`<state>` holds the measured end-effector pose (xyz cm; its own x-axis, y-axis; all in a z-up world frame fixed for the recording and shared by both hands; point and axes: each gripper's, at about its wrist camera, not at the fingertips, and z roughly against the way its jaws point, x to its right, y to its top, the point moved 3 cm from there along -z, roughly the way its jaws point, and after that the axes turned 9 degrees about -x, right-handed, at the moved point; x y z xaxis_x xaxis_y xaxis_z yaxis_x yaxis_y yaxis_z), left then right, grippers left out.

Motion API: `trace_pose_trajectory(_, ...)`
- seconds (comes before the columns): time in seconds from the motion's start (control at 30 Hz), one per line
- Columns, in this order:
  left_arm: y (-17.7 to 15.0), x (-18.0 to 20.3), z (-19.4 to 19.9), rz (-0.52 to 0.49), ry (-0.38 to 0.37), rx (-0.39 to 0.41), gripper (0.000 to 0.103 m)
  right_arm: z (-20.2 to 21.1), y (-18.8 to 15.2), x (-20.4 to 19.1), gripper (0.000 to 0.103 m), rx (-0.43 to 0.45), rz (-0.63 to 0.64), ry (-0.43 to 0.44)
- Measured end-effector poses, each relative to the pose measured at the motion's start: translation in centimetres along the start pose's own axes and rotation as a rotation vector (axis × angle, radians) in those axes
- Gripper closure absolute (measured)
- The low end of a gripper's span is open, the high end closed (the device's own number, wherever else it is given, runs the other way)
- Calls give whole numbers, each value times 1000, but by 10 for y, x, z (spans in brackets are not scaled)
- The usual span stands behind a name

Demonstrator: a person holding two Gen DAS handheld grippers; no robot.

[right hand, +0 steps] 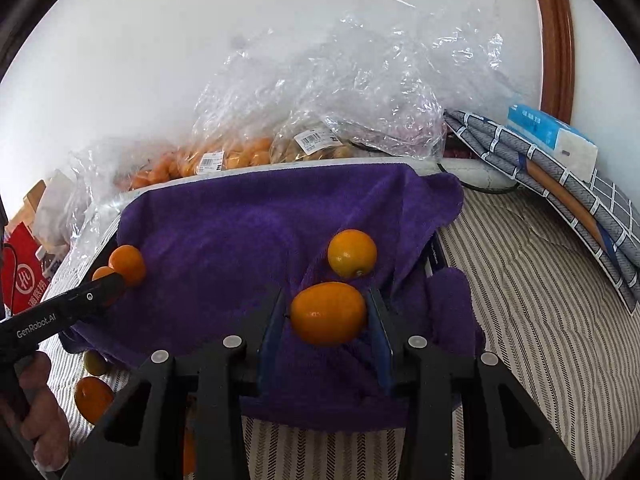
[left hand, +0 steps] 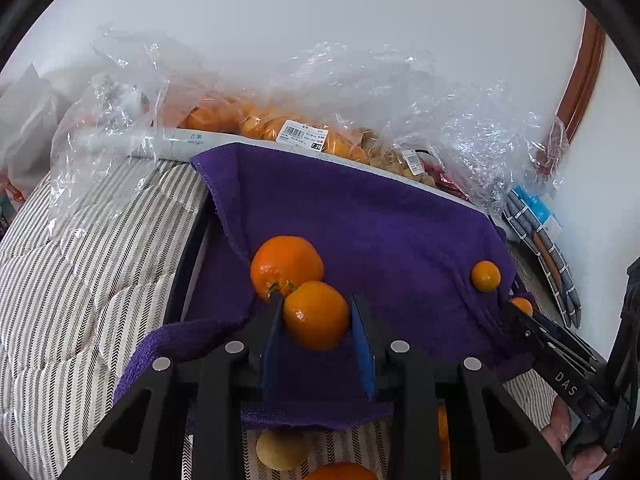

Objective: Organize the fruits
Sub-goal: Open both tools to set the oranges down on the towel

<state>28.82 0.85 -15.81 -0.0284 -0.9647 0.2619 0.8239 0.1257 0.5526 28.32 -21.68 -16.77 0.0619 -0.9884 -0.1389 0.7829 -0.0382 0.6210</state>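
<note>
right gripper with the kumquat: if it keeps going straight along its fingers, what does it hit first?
Probably the purple towel just past the right gripper and its held kumquat; the loose kumquat sits slightly right of that line. Depth is unclear.

"DAS" stands in white on the black gripper arm (left hand: 560, 376) at lower right of the left wrist view. "GenRobot.AI" is printed on the other gripper's arm (right hand: 44, 326) at lower left of the right wrist view. A barcode price label (left hand: 303, 136) on the bagged oranges carries digits too small to read.

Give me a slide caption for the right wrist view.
Right gripper holding a kumquat over the purple towel.
</note>
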Motion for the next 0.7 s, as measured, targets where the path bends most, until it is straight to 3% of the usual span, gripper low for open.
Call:
trace_pose_trajectory(0.4,0,7,-3,-31,10,-5,72,-1,0,4,62,-3,-17,-1)
trace_pose_trajectory(0.53,0,7,-5,-34,14,-11,72,6,1,5,53,34,-24,4)
trace_pose_trajectory(0.7,0,7,-3,-38,12,-1,72,10,2,4,49,56,-26,6)
